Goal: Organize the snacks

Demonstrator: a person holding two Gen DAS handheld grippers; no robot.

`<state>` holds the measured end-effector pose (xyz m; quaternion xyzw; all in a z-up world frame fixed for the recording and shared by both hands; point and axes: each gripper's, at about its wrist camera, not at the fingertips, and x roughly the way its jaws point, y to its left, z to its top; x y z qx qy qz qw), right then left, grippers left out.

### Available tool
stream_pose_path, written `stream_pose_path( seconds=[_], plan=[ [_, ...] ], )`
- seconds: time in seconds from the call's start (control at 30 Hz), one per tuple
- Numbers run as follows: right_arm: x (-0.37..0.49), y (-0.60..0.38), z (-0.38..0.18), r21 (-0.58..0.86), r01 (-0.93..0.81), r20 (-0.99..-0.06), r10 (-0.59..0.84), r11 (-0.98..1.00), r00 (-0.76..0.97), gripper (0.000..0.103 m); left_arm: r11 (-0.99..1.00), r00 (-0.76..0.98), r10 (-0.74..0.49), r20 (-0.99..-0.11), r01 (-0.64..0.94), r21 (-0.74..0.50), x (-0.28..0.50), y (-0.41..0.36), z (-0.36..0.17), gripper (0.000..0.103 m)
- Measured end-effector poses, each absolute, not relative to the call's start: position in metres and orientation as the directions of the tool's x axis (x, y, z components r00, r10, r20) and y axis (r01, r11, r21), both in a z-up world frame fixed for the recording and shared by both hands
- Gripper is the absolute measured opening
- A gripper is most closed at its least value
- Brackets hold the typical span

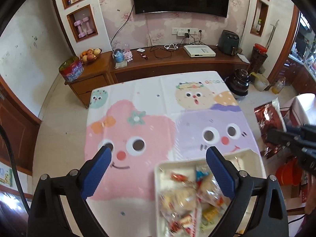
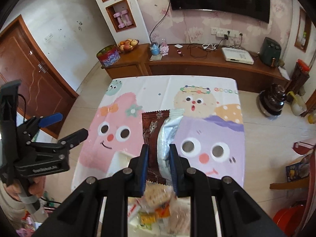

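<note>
Emptied snack bag held clear above a filled tray

Nearest, the right gripper (image 2: 159, 165) is clamped on a dark red snack bag (image 2: 153, 138) whose silver lining shows (likely empty), lifted away so it does not drop back among the sweets. Below it, the white divided tray (image 1: 240, 159) sits at the table's near edge, heaped with wrapped snacks (image 1: 187, 195), one far compartment bare for further sorting. The left gripper (image 1: 158, 169) hangs with jaws spread wide and nothing between them, free for the next pick. Beyond, the cartoon tablecloth (image 1: 154, 102) lies bare to the far edge.
</note>
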<state>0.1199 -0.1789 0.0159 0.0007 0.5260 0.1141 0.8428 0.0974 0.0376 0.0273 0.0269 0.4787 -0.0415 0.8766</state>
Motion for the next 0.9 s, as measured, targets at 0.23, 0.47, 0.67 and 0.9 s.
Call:
stream_pose_path(
  seconds=[0.23,0.47,0.67,0.9],
  plan=[
    [0.053,-0.19,0.002,0.125,-0.146,-0.887,0.177,0.981,0.427,0.02,0.998,0.538,-0.058,-0.841,0.046,-0.039,0.043,0.028,0.015,0.097],
    [0.019,-0.188,-0.024,0.119,-0.148,-0.913,0.167,0.982,0.373,0.022,0.998,0.531,-0.033,-0.847,-0.02,-0.052,0.013,0.022,0.0,0.097],
    [0.004,-0.187,-0.026,0.11,-0.139,-0.912,0.156,0.984,0.38,0.032,0.999,0.531,-0.004,-0.848,-0.032,-0.025,0.0,0.013,-0.003,0.097],
    [-0.012,-0.198,-0.01,0.114,-0.066,-0.886,0.131,0.991,0.445,0.037,0.999,0.531,-0.019,-0.847,-0.013,-0.031,-0.01,0.003,0.001,0.097]
  ],
)
